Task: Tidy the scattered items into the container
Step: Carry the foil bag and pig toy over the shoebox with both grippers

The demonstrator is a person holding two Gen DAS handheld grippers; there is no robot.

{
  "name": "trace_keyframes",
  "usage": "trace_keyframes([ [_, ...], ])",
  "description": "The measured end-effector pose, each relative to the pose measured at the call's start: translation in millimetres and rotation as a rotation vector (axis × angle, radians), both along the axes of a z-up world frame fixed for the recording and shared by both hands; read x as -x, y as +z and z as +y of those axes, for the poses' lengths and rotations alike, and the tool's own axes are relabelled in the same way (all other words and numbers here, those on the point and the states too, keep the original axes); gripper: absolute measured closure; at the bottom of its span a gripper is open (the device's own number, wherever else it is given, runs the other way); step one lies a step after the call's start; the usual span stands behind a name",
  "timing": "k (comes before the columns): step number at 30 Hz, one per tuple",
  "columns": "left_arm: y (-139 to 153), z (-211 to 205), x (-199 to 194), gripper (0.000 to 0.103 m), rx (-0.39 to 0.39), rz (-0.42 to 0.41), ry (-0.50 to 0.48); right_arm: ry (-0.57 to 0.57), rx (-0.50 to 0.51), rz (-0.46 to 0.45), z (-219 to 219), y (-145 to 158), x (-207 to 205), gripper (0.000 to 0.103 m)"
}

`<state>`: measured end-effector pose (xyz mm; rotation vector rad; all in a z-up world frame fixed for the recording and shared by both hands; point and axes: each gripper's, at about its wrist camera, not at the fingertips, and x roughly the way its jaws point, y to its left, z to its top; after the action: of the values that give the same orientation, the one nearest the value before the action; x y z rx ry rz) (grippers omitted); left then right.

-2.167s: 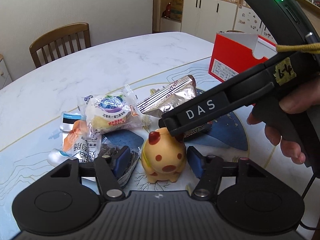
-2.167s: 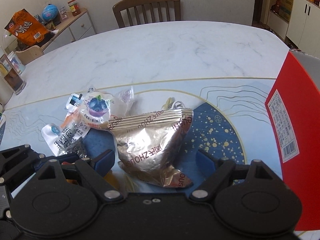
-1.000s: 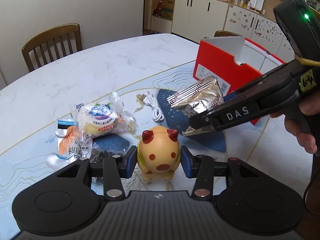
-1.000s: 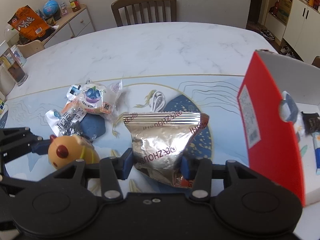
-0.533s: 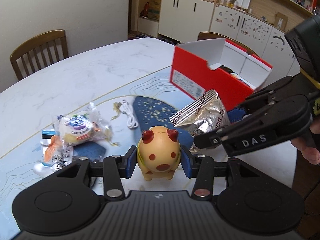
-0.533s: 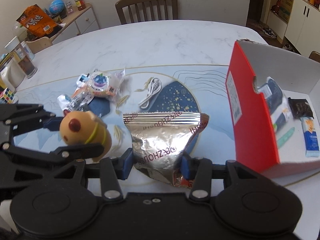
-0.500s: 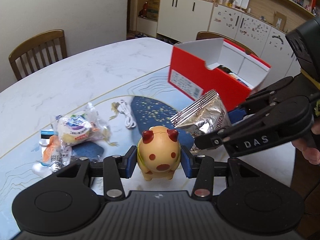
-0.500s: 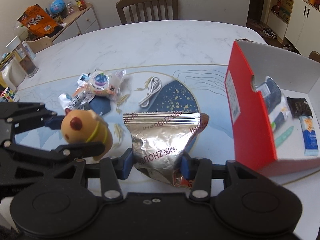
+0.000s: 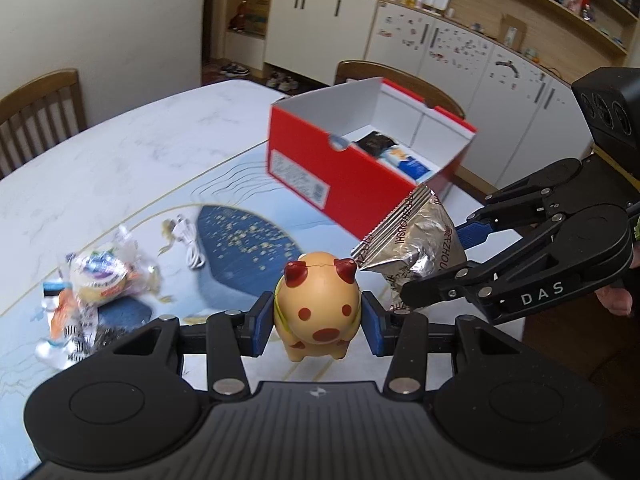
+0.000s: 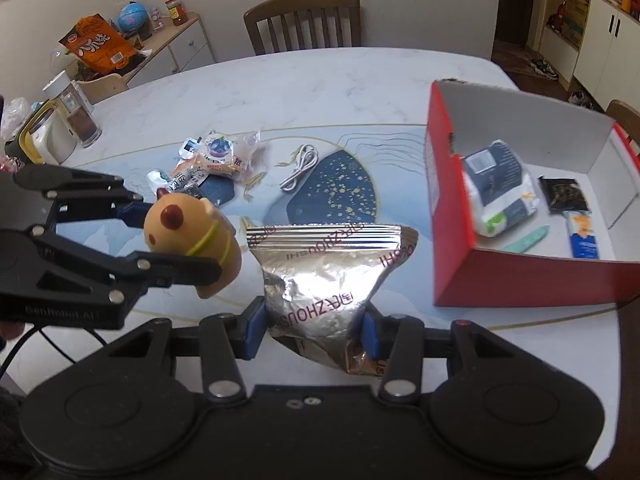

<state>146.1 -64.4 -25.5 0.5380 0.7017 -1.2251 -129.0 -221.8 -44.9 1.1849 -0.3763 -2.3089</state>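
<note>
Above the bench (image 10: 360,76), the left tool (image 9: 317,322) clamps a tan pig toy (image 9: 318,308) between its blue pads, clear of the surface. Beside it, the right tool (image 10: 314,328) grips a silver snack bag (image 10: 324,276), near the open red box (image 10: 516,280) with packets inside.
</note>
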Motion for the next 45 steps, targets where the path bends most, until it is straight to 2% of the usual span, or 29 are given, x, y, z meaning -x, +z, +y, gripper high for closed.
trace_keyframes([
  [12,29.2,-32.4,25.8,0.059,-0.005,-0.017,-0.126,-0.045,-0.042,0.002,51.6,9.3,-12.0,0.058],
  [21,42.1,-66.5,33.7,0.059,0.014,-0.035,-0.153,-0.050,-0.062,-0.006,92.0,10.2,-4.4,0.058],
  [30,50.7,-116.8,43.8,0.059,0.030,-0.054,-0.178,-0.039,-0.053,-0.035,137.9,2.6,19.5,0.058],
  [45,49.5,-203.8,39.4,0.059,0.036,-0.068,-0.156,-0.008,-0.112,-0.027,196.3,-12.3,71.9,0.058],
])
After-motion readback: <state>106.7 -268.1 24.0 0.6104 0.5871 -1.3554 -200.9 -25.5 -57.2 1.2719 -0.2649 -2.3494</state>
